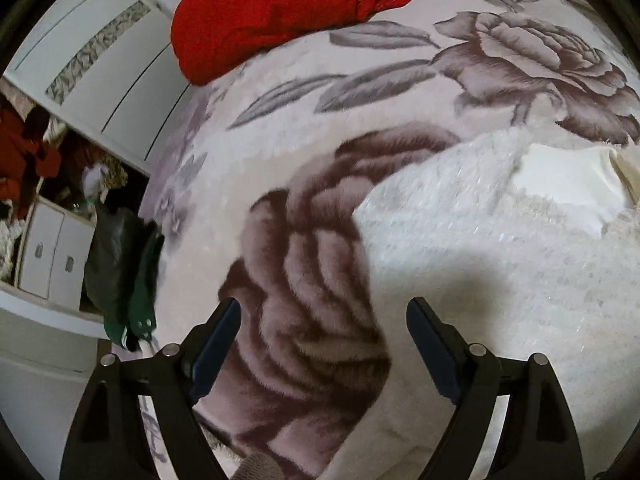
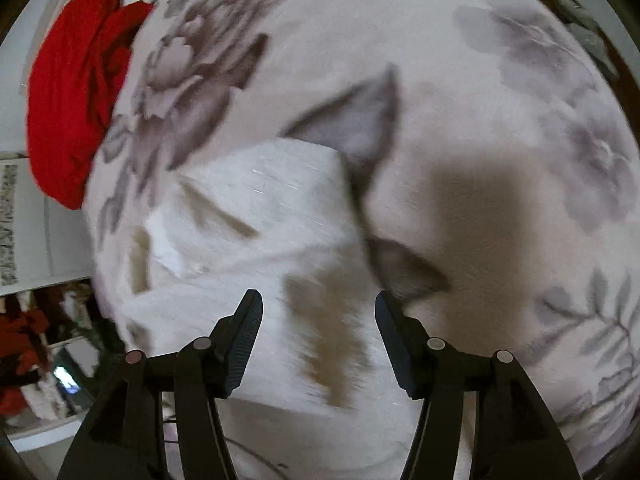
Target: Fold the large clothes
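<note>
A fluffy white garment lies spread on a bed blanket printed with large mauve roses. My left gripper is open and empty, hovering over the garment's left edge and the rose print. In the right wrist view the white garment lies below my right gripper, which is open and empty above it. That view is motion blurred. The garment's smooth white lining shows at the upper right.
A crumpled red cloth lies at the far edge of the bed, also in the right wrist view. A white wardrobe, drawers and a dark green garment stand left of the bed.
</note>
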Available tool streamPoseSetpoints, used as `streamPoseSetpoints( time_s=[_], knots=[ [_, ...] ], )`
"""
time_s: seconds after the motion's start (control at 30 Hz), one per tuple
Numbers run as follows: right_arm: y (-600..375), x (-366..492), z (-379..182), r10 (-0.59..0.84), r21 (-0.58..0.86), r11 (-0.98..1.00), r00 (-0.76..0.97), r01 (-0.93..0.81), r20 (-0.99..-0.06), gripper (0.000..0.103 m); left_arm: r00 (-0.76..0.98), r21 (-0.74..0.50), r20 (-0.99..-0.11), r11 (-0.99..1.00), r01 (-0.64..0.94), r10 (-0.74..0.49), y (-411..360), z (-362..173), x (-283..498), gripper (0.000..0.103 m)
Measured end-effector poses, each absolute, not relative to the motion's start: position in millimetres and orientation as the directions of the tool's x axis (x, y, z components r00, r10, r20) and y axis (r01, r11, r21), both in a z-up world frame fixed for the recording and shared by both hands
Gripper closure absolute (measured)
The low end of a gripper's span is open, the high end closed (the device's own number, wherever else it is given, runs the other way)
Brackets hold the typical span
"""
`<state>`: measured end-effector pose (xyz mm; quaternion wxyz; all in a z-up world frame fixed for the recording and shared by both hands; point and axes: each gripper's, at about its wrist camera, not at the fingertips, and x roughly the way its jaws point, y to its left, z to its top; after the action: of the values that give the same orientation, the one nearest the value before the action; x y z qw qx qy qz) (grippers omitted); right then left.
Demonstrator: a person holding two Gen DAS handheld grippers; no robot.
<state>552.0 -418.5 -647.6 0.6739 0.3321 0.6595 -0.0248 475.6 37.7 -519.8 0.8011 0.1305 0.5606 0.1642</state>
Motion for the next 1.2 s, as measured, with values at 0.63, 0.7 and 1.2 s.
streamPoseSetpoints(
  time_s=[0.63,0.7,1.2],
  knots=[
    [-269,712,-679,0.259,0.271,0.943,0.088,0.195,-0.962,0.093,0.211,0.21,-0.96,0.972,0.104,0.185,-22,-591,628,0.087],
    [-277,722,-675,0.264,0.29,0.932,0.143,0.216,-0.954,0.094,0.208,0.182,-0.964,0.981,0.061,0.166,-16,-590,631,0.087],
    [-231,706,-642,0.574,0.574,0.807,0.044,0.139,-0.818,0.059,0.34,0.561,-0.735,0.808,-0.182,0.587,25,-543,582,0.009]
  ],
)
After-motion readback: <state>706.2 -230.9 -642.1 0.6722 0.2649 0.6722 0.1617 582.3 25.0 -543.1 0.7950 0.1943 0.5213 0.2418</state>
